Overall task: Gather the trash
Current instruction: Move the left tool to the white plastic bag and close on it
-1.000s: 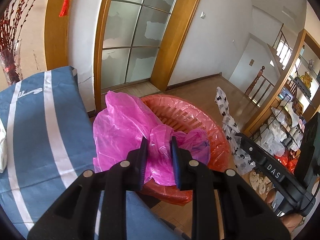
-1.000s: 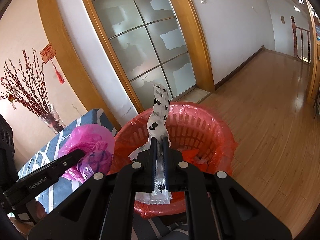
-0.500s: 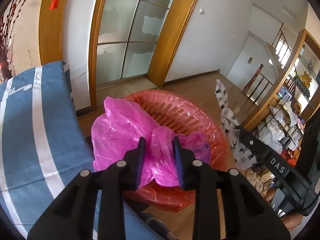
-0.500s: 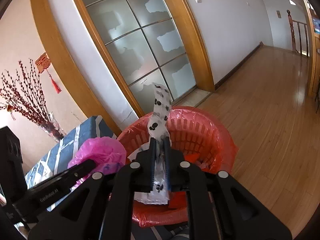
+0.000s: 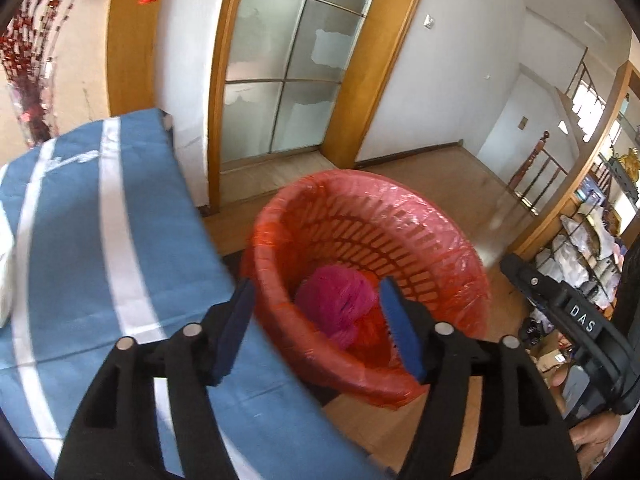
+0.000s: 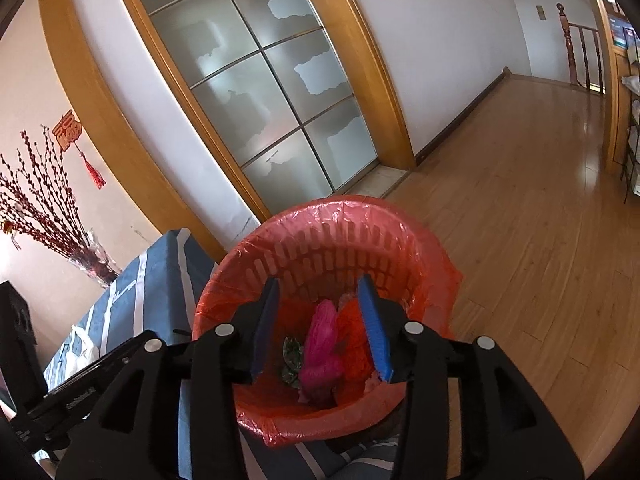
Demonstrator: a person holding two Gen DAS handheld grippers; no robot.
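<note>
Though both grippers hang over the red basket [image 5: 372, 216], neither has anything in it: the left gripper [image 5: 316, 328] has its blue pads spread wide, and the right gripper [image 6: 320, 324] stands just as far apart, with nothing between the pads of either. The pink bag [image 5: 338, 302] lies crumpled at the bottom of the basket, directly ahead of and below the left jaws, and in the right wrist view it shows as a bunched pink strip between the right jaws too, running roughly along the line of the fingers. Next to it in the basket sits a scrap with a dark pattern [image 6: 290, 358]; I cannot tell what it is.

From where I stand, this drop looks done, so the next move turns on finding more trash. The nearest candidate seems to be something white [image 6: 82, 350] on the blue striped cloth [image 5: 100, 248], which lies to the left of the basket. That puts it on the left gripper's side, so that hand looks the likelier one to reach.
</note>
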